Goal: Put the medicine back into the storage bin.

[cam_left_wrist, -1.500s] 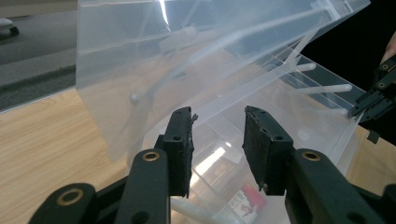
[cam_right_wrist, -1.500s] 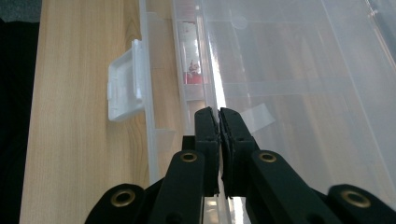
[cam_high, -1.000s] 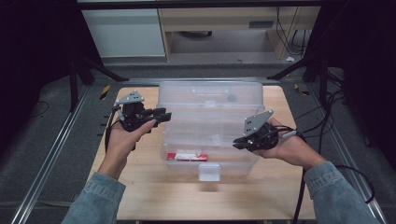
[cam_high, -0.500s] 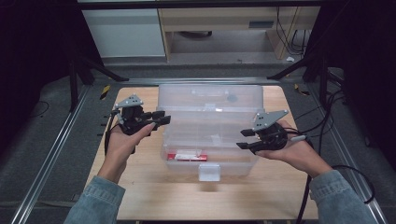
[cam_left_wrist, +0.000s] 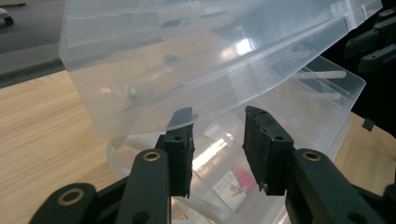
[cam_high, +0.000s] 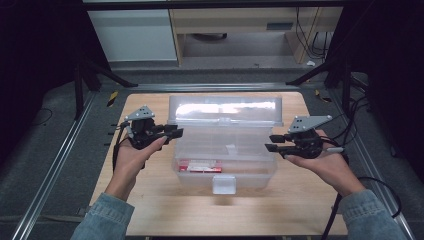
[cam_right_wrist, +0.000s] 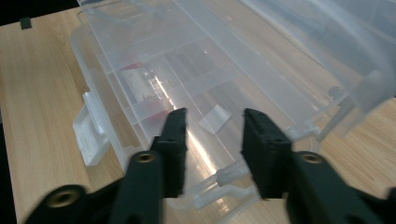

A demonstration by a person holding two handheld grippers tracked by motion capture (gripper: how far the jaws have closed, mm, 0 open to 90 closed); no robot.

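Near edge of the wooden table (cam_high: 165, 210): both forearms came in from below, denim sleeves (cam_high: 102, 220) at the bottom corners. Just ahead, the clear plastic organizer box (cam_high: 225, 165) sat mid-table, its front latch tab (cam_high: 223, 184) hanging toward the person, a red-and-white packet (cam_high: 200, 165) in a front compartment.

Left gripper (cam_high: 175, 133) was at the box's left end, jaws spread a little. In the left gripper view the left gripper (cam_left_wrist: 217, 135) had its tips right at the raised lid's lower edge, nothing pinched between the pads that I could see.

Right gripper (cam_high: 272, 142) was off the box's right end, apart from it. Its jaws had just been closing, nothing between them; in the right gripper view the right gripper (cam_right_wrist: 212, 126) still showed a gap, pointing across the open compartments.

Farther back, the lid (cam_high: 225, 109) stood tilted open along the rear edge. Beyond the table: white cabinet (cam_high: 132, 35).
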